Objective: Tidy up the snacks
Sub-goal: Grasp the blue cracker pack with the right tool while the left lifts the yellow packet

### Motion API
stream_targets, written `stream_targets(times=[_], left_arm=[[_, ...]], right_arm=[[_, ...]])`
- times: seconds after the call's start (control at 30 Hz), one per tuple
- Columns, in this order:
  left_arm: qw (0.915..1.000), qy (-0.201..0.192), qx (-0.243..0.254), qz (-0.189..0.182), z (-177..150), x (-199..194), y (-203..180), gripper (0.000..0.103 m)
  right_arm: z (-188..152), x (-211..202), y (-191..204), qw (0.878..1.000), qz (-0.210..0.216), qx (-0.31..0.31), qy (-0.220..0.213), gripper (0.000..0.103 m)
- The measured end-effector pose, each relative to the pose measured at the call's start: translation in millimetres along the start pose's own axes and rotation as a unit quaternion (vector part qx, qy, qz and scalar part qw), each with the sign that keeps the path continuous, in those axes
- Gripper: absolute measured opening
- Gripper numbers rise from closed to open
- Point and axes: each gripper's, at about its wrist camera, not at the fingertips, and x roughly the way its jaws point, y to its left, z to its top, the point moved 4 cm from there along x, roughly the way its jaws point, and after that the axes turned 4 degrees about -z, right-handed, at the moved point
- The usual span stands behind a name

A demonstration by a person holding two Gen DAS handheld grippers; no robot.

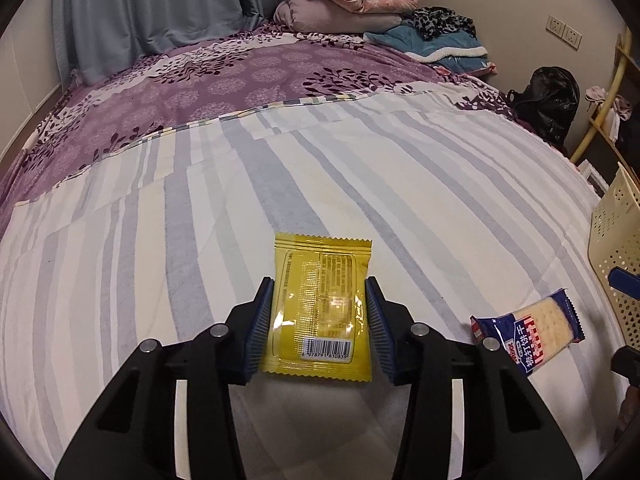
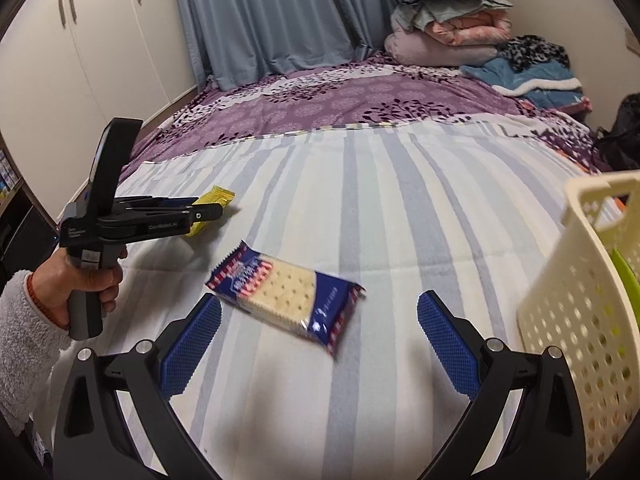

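Observation:
A yellow snack packet (image 1: 320, 304) lies barcode side up on the striped bedsheet, and my left gripper (image 1: 319, 282) is shut on it, one blue pad against each long edge. The right wrist view shows that same gripper (image 2: 200, 210) from the side, held by a hand (image 2: 80, 280), with the yellow packet's end (image 2: 218, 196) sticking out past it. A blue cracker packet (image 2: 288, 292) lies flat on the sheet, also visible to the right in the left wrist view (image 1: 532, 328). My right gripper (image 2: 320, 299) hovers open just short of it, with nothing between its pads.
A cream perforated basket (image 2: 576, 320) stands on the bed at the right, its wall (image 1: 616, 248) close to the cracker packet, with something green (image 2: 626, 276) inside. Folded blankets (image 2: 452, 36) are piled at the far end. White cupboards (image 2: 80, 60) stand at the left.

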Motion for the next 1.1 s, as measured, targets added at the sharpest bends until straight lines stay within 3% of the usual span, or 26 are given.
stream_targets(times=[0.23,0.4,0.7,0.87,1.03,1.1], left_arm=[[0.9998,-0.016,-0.014,0.004,-5,-27,9,0.046],[0.9995,-0.022,-0.021,0.004,-11,-40,13,0.046],[0.999,-0.028,-0.035,0.002,-19,-50,20,0.046],[0.999,-0.028,-0.035,0.001,-21,-52,21,0.046],[0.9988,-0.032,-0.036,0.0,-27,-58,19,0.046],[0.9987,-0.034,-0.037,-0.001,-28,-60,17,0.046]], right_arm=[[23,45,16,0.999,0.03,-0.039,0.014,0.098],[24,72,20,0.995,0.079,-0.034,0.056,0.098],[-14,50,44,0.986,0.123,-0.054,0.095,0.098],[-16,51,46,0.991,0.069,-0.067,0.092,0.096],[-5,63,46,0.993,0.022,-0.09,0.079,0.075],[-4,65,47,0.992,0.012,-0.099,0.075,0.071]])
